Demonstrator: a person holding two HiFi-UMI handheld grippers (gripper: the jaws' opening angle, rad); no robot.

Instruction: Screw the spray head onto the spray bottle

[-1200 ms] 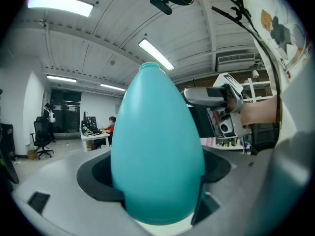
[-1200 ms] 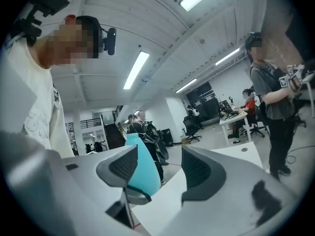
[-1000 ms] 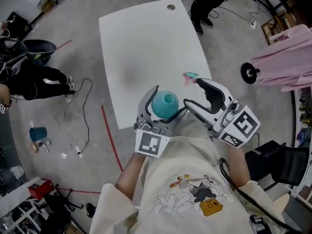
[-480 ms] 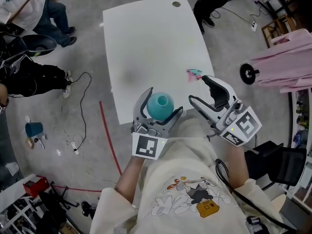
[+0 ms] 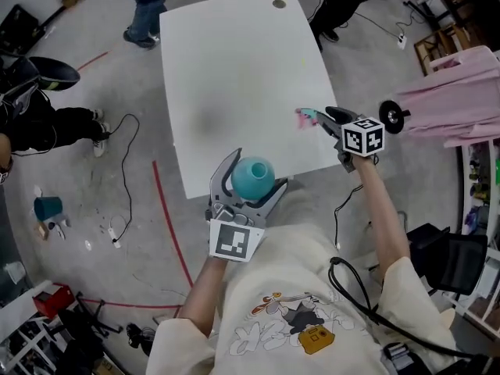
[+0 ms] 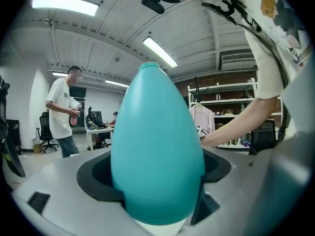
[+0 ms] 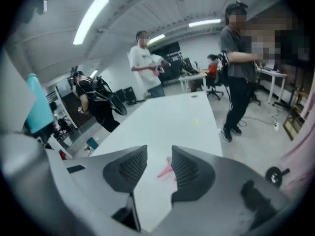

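Looking down: white table [image 5: 234, 61] on a grey concrete floor [image 5: 117, 92]. The top is bare except for a round grommet hole [image 5: 279, 5] at the far end and the spray head [image 5: 306, 118], a small pink and teal piece lying near the right edge. A red tape line [image 5: 168, 217] and a loose black cable [image 5: 129, 178] are on the floor to the left. A pink garment [image 5: 461, 100] hangs at the right with a black caster wheel [image 5: 394, 116] below it. Other people stand round the far end and the left side.

Container: teal spray bottle [image 5: 251, 180], egg-shaped, neck up and bare, no head fitted. Contents cannot be made out.

Left gripper [image 5: 254, 174]: jaws clamped on the bottle's lower body, one dark pad on each side, bottle upright between them. Elbow bent, forearm close to my chest, gripper roughly level, bottle held at the table's near edge.

Right gripper [image 5: 326, 117]: arm stretched forward to the table's right edge, gripper tilted downward, marker cube [image 5: 363, 137] facing up. Jaws have just been closing and now stand about half apart. In the right gripper view the pink spray head shows in the gap between the ribbed pads, lying on the table; neither pad presses on it. Nothing gripped on this side.
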